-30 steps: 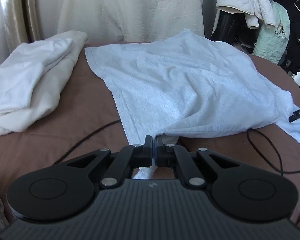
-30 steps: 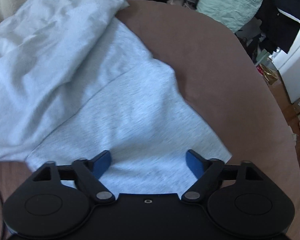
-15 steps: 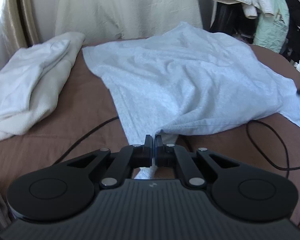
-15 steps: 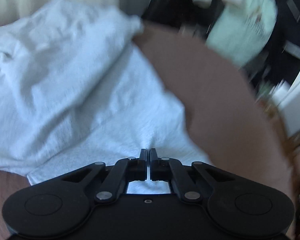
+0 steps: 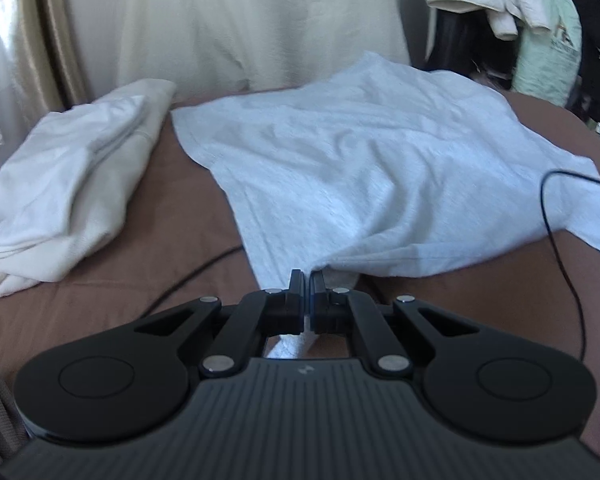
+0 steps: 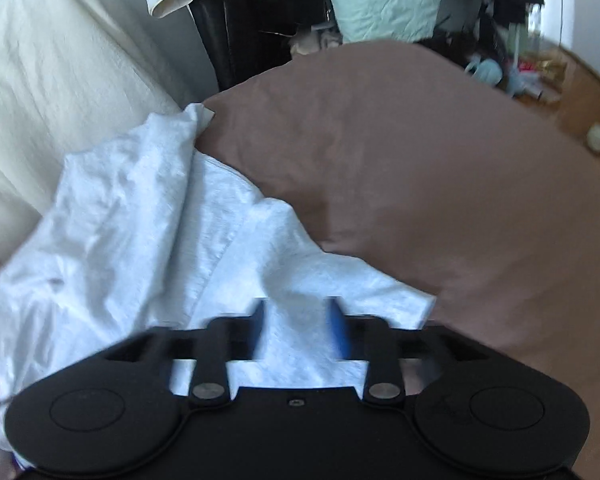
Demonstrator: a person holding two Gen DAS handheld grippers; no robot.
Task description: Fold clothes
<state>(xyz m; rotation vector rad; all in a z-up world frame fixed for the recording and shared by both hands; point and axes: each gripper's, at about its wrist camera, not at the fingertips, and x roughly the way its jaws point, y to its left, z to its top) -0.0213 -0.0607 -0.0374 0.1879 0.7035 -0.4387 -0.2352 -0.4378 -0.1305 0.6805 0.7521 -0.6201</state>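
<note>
Half a second ago shut, the right gripper (image 6: 298,330) now has jaws apart over the grey shirt (image 5: 364,184), rumpled mid-bed (image 6: 440,160). Only the left view shows the left gripper (image 5: 308,298) pinching its near hem, beside folded cream clothes (image 5: 68,184).

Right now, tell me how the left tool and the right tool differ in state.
The left tool is shut, its fingers pinching the near hem of the light grey shirt; the right tool is open, with shirt fabric showing between its blue pads. The left tool looks sharp, while the right tool is blurred. The left tool sits at the shirt's edge; the right tool is over cloth near its corner. Both are black and point across the brown bed.
</note>
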